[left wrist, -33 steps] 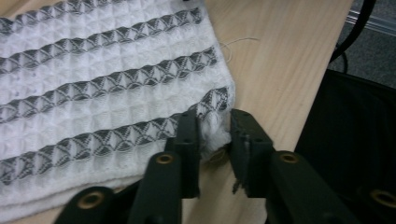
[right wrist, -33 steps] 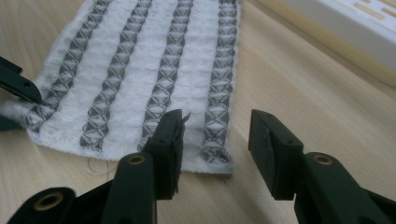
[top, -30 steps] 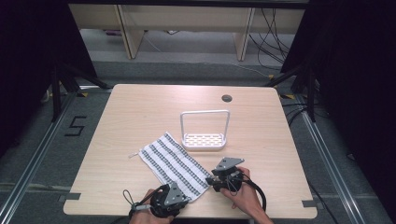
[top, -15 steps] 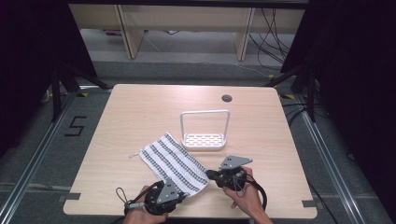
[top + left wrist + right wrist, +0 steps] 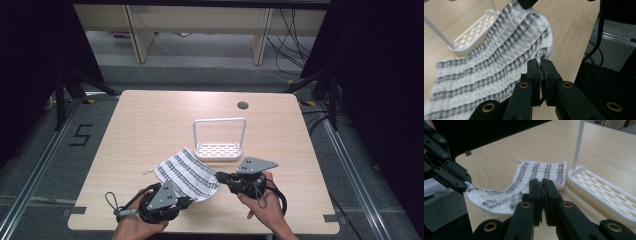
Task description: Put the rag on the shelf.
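Observation:
A white cloth with dark grey stripes point(image 5: 186, 172) lies on the wooden table point(image 5: 150, 120), its near edge lifted off the surface. My left gripper point(image 5: 189, 200) is shut on the cloth's near left corner, the fabric pinched between its jaws point(image 5: 541, 68). My right gripper point(image 5: 220, 176) is shut on the near right corner point(image 5: 542, 185). In the right gripper view the cloth point(image 5: 536, 171) sags between the two grips, with the left gripper point(image 5: 455, 180) at the left edge. The far half of the cloth point(image 5: 499, 57) still rests on the table.
A white slotted rack with a tall wire handle point(image 5: 220, 149) stands just behind the cloth, touching its far edge point(image 5: 471, 32). A round cable hole point(image 5: 243, 105) sits near the table's far edge. Dark floor and cables lie beyond the near right table edge.
Both hands have risen from the table, and the cloth's near edge has come up with them. The right gripper's jaws went from apart to shut on the corner.

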Demonstrator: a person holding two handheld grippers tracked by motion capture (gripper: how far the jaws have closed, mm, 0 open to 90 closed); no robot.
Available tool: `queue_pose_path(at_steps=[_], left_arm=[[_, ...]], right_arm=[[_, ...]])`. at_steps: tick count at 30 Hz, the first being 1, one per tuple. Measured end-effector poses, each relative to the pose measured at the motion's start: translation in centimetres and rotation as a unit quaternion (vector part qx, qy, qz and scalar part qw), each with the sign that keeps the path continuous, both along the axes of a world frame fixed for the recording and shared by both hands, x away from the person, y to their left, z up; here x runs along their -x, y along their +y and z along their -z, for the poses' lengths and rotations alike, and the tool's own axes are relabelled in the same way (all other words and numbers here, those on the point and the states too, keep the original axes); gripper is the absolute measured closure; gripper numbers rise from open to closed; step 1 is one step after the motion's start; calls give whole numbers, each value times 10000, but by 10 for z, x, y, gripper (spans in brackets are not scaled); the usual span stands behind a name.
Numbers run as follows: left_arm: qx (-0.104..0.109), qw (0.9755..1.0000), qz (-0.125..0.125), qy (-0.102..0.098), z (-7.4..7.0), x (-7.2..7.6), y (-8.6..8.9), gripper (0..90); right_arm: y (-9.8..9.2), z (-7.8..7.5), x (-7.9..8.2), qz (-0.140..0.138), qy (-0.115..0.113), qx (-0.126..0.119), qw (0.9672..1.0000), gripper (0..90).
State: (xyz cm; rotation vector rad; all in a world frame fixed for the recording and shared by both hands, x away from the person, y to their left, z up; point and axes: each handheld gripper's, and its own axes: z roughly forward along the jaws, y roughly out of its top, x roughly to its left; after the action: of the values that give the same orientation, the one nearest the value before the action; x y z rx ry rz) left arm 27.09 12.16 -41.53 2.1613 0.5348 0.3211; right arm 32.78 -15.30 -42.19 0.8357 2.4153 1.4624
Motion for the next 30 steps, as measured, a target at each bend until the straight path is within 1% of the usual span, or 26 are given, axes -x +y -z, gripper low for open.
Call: queue_pose_path(at_steps=[1,2,3,4,5,7,8,9,10,11,12,13,14,15,16,17,18,20,21,23,24,25,26,27,29,30], left_arm=[[14,10000,58,-28,-7,-2,2,858],[129,9999,32,-5,-12,-2,4,858],[165,9998,43,-47,-27,-3,7,858],[165,9998,43,-47,-27,-3,7,859],[232,9997,45,-101,-35,-3,9,859],[277,9993,72,-227,-51,-4,11,859],[291,9992,69,-274,-60,-5,13,859],[273,9992,79,-297,-68,-6,15,859],[337,9988,67,-344,-75,-7,16,859],[339,9987,42,-385,-83,-10,18,859],[368,9984,7,-439,-89,-12,19,860],[406,9979,-17,-504,-96,-15,20,859],[439,9975,-26,-551,-102,-17,20,860],[464,9973,-26,-566,-108,-20,19,860],[488,9971,-12,-591,-112,-23,18,860],[504,9968,6,-619,-120,-30,15,860],[504,9968,6,-619,-120,-30,15,860],[546,9965,40,-638,-126,-38,12,860],[580,9963,14,-640,-128,-42,10,860],[688,9959,-38,-587,-130,-50,6,860],[693,9959,-58,-577,-131,-54,5,860],[703,9959,-51,-563,-132,-57,3,860],[711,9959,-51,-562,-133,-61,3,860],[721,9958,-84,-562,-134,-64,2,860],[721,9956,-135,-579,-137,-70,1,860],[764,9951,-158,-601,-138,-73,0,860]], right_arm=[[1,-6,2,-17,88,18,10000,872],[2,-11,0,-77,-29,10,10000,872],[5,-25,2,-146,-30,-68,9999,872],[5,-25,2,-146,-30,-68,9999,872],[6,-34,2,-218,-106,-35,9997,872],[10,-50,5,-230,-185,-127,9995,873],[10,-58,4,-281,-355,-107,9989,873],[10,-66,5,-289,-383,-140,9987,873],[11,-73,5,-296,-447,-217,9983,873],[11,-79,5,-311,-405,-255,9984,873],[10,-85,4,-314,-450,-311,9980,873],[9,-91,3,-286,-433,-341,9981,873],[8,-95,0,-279,-535,-396,9974,874],[6,-101,-1,-273,-468,-434,9976,873],[4,-106,-2,-223,-524,-456,9973,874],[0,-116,-5,-173,-560,-507,9970,873],[0,-116,-5,-173,-560,-507,9970,873],[-4,-125,-9,-71,-696,-536,9961,874],[-9,-131,-13,22,-631,-473,9969,874],[-10,-133,-15,70,-671,-508,9964,874],[-13,-136,-16,123,-637,-470,9968,874],[-14,-137,-18,156,-650,-529,9964,874],[-16,-139,-19,189,-670,-499,9963,874],[-18,-140,-20,262,-655,-509,9962,874],[-23,-143,-24,312,-715,-534,9955,874],[-25,-144,-25,358,-703,-573,9952,874]])
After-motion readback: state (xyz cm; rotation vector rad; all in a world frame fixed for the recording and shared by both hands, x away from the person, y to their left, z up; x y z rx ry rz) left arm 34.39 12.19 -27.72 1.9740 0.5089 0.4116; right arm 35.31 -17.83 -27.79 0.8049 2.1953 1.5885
